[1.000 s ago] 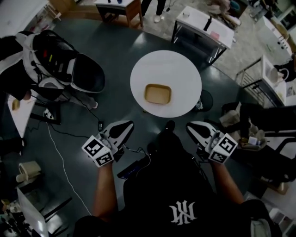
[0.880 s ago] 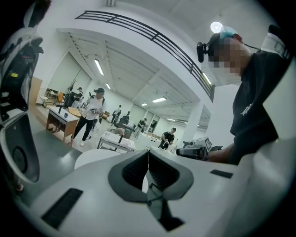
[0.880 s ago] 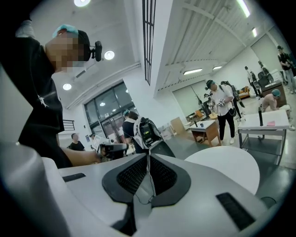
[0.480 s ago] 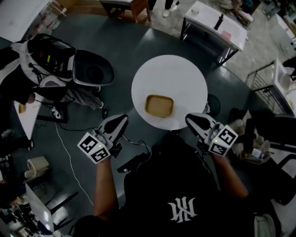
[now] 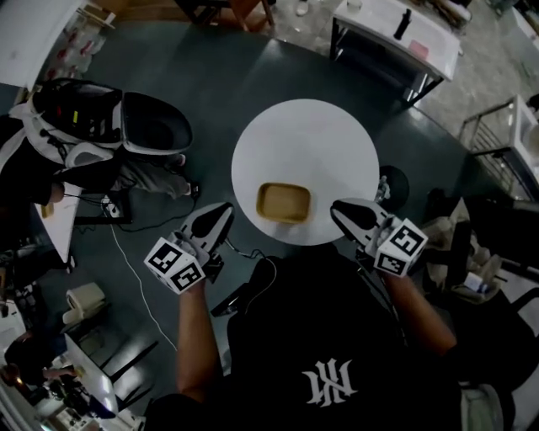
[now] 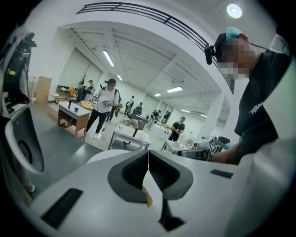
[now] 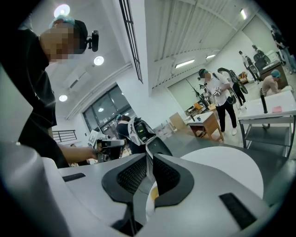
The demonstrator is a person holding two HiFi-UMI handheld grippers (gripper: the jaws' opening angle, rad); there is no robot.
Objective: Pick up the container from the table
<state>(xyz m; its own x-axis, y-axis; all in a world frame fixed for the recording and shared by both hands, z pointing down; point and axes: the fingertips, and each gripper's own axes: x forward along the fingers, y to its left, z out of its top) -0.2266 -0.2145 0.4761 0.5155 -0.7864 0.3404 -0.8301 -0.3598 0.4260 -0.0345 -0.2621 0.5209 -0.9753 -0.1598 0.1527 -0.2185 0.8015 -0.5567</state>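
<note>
Head cam steeply down; L claw [image 5: 227, 209] & R claw [image 5: 336, 207] cams near-level, sharing round table [image 5: 303, 135]

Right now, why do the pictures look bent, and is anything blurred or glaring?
Head view: dim overall, though the white table stands out brightly and the container looks sharp. Left gripper view: fisheye bending, a round black border, and the ceiling lamp glares. Right gripper view: the same bending, with another bright lamp.

tan container [image 5: 284, 203] on white table [image 5: 328, 135]
</note>
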